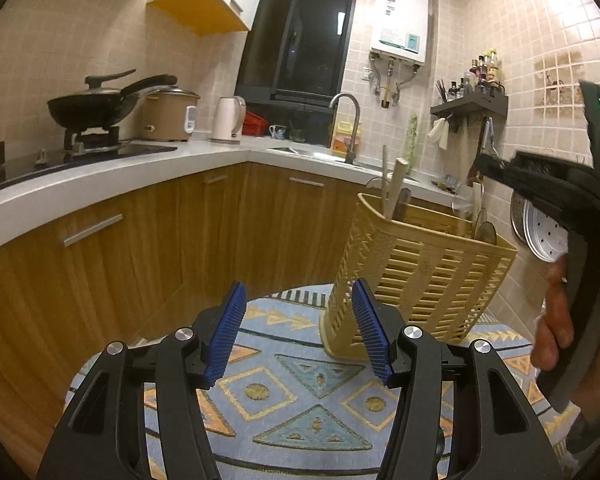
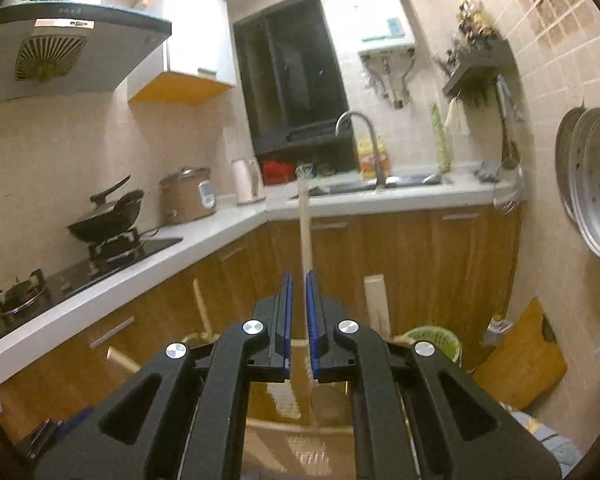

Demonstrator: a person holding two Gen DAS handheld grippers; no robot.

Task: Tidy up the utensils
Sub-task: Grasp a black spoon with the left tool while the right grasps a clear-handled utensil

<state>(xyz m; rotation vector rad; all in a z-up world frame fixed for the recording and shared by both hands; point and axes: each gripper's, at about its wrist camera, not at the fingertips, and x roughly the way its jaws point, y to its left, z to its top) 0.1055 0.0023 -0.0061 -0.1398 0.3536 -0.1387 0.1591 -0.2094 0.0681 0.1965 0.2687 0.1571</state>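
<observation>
Right claw (image 2: 299, 328) pinches a pale spatula (image 2: 305, 236) upright above the tilted holder (image 1: 420, 272) on the far right; left claw (image 1: 300, 332) is spread, empty. Lowering it in looks next, needing straight alignment.

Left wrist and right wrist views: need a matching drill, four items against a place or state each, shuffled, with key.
Things:
1. wok
2. basket
3. left hand-held gripper
4. right hand-held gripper

Place or state:
A. shut on a wooden utensil
B. on the stove burner
C. open
D. tilted, on the patterned mat

Pairs: 1-B, 2-D, 3-C, 4-A
</observation>
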